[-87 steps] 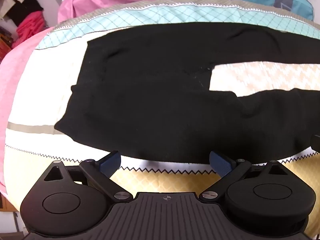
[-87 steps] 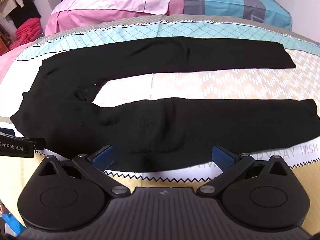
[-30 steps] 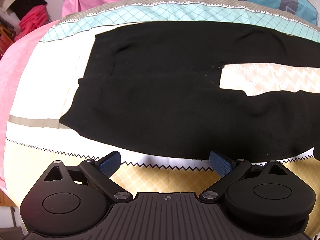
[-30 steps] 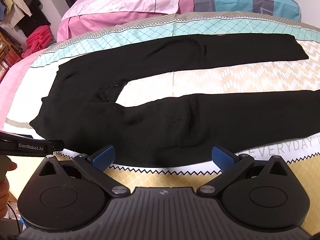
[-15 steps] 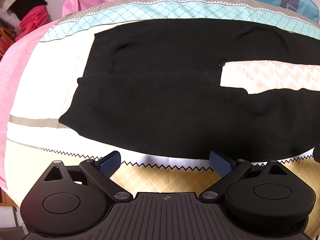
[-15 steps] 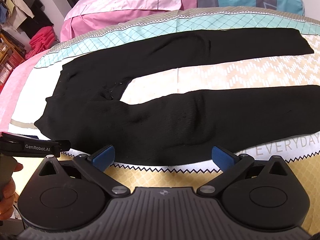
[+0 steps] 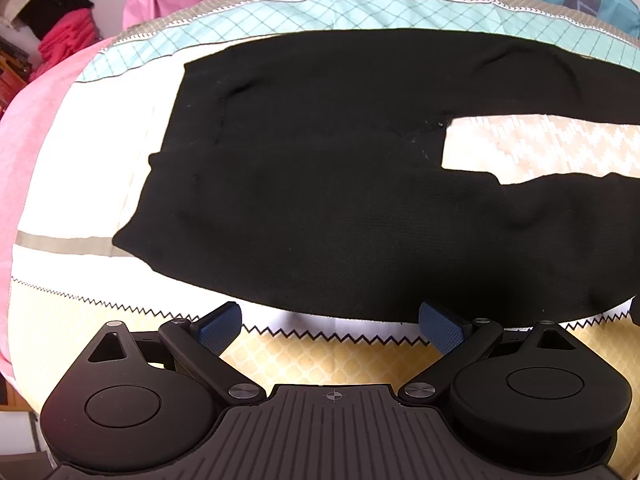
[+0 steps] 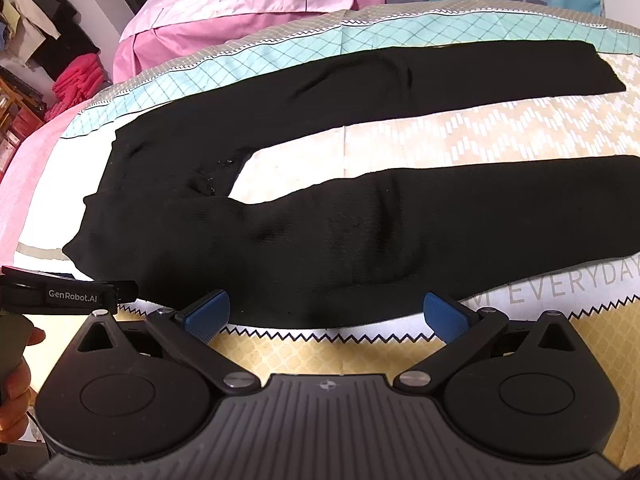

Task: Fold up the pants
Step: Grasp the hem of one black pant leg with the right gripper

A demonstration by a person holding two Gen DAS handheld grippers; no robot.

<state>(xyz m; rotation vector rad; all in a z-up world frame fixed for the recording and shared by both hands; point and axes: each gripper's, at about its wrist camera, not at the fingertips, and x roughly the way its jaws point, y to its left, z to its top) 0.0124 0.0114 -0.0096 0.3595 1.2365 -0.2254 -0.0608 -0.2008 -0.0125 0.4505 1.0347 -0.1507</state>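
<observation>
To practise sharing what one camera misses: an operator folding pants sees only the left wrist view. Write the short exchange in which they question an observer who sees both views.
Operator: My view cuts the legs off at the right. Where does the far leg end?
Observer: The far leg of the pants lies straight, and its hem rests flat on the bedspread, unfolded.
Operator: Is the right gripper holding anything?
Observer: No. The right gripper is open, its fingers by the edge of the near leg, gripping nothing.
</observation>
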